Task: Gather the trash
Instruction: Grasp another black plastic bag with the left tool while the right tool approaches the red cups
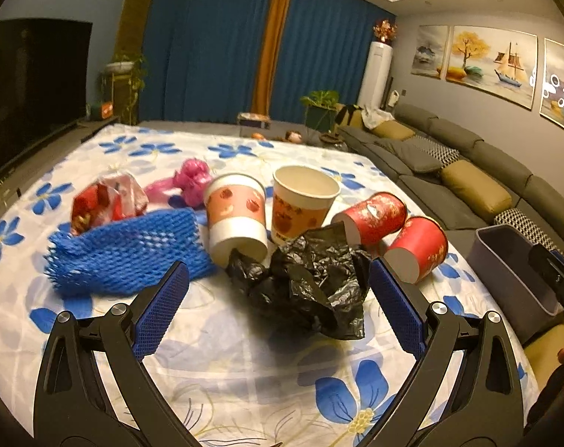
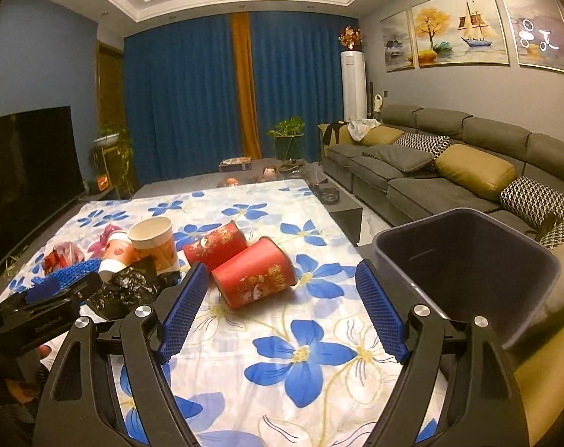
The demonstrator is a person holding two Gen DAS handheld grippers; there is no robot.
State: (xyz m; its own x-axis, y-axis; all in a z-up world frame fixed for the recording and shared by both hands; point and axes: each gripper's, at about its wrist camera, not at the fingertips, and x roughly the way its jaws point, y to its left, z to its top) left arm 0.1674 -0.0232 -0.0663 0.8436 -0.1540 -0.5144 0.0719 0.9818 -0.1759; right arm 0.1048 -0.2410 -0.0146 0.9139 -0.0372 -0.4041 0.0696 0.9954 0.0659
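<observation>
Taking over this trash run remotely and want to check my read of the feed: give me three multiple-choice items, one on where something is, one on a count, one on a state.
1. Where is the grey bin?
A. Off the table's right edge, by the sofa
B. In the middle of the table
C. Under the television

2. How many red cups lie tipped on the floral tablecloth?
A. One
B. Two
C. Four

3. What state is the left gripper in?
A. Shut on the blue foam net
B. Shut on a cup
C. Open, its fingers on either side of the black plastic bag

Answers:
1 A: the right wrist view shows the bin beyond the cloth's right edge, next to the sofa.
2 B: one red cup and another red cup lie on their sides.
3 C: the black plastic bag sits between the spread fingers, ungripped.
</observation>
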